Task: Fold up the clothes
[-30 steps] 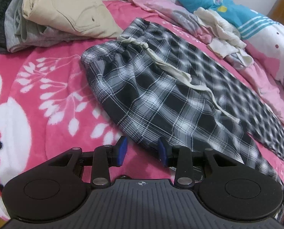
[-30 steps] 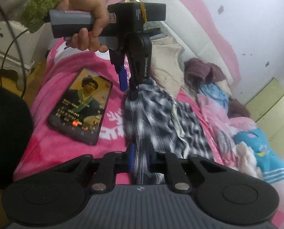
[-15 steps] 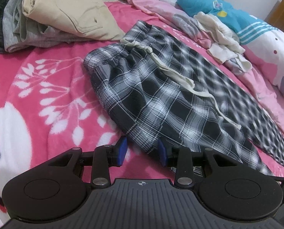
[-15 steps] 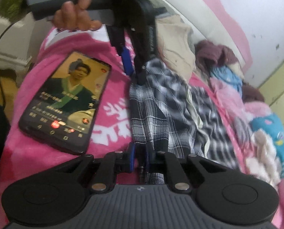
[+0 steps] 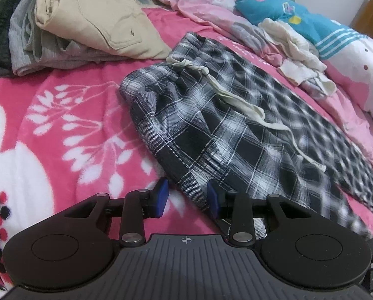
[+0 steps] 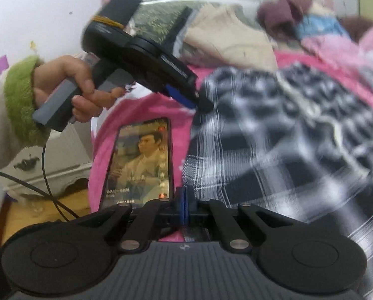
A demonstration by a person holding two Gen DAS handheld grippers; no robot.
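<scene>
With its blue pads pressed flat together, the right tool (image 6: 184, 206) looks shut on the near edge of the plaid trousers (image 5: 211, 135), though blur hides whether cloth is truly pinched. The left tool (image 5: 185, 197) stands half apart over the trousers' lower edge, cloth lying between the pads (image 5: 161, 195) but not squeezed. Those trousers lie spread on the pink flowered blanket (image 5: 61, 125) of the bed, drawstring (image 5: 236, 100) trailing across them, with a folded beige garment (image 5: 94, 17) just behind. I'd judge the first fold is being set up: next, the left tool must close on its edge so both can lift and carry it over. A phone (image 6: 141, 162) lies beside the trousers; its small screen text is unreadable.
</scene>
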